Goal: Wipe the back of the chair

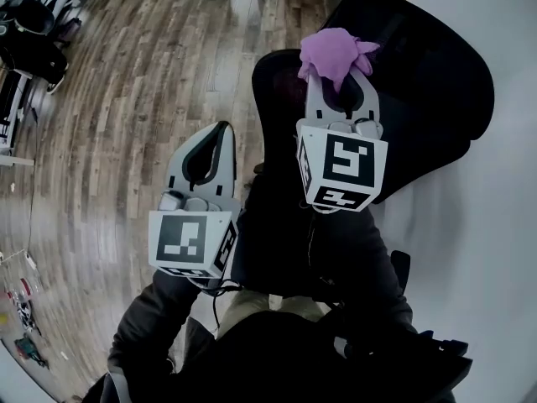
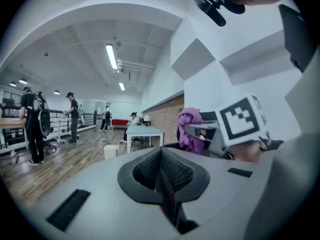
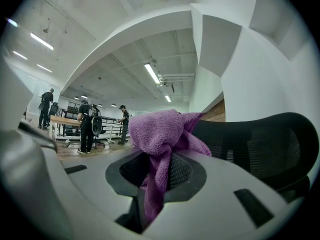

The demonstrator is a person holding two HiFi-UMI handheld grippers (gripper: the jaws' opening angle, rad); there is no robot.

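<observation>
The right gripper point(image 3: 160, 170) has its jaws clamped on a purple cloth point(image 3: 162, 129). The cloth is bunched into a fluffy wad that sticks out past the tips, with a strip of it pinched down in the slot between them. The left gripper point(image 2: 161, 176) is just closed up on itself, jaws pressed together with nothing in there. In the head view it sits lower and to the left of the right one, and the two are well apart. Each has its marker cube facing up at the camera, and the person's dark sleeves point(image 1: 361, 259) lead back from them. The cloth end is right up near the chair's black mesh back point(image 3: 260, 146), which curves across just beside and behind the wad in the right gripper view. It's hard to say whether the cloth is actually touching the mesh. From the head view the chair back is at the upper right, next to a white wall point(image 1: 495, 225), with a wood plank floor point(image 1: 143, 82) off to the left. Farther out it's an open office with a white table point(image 2: 144, 131), a few people standing around point(image 3: 86, 126), and strip lights point(image 3: 154, 74) on the ceiling.
</observation>
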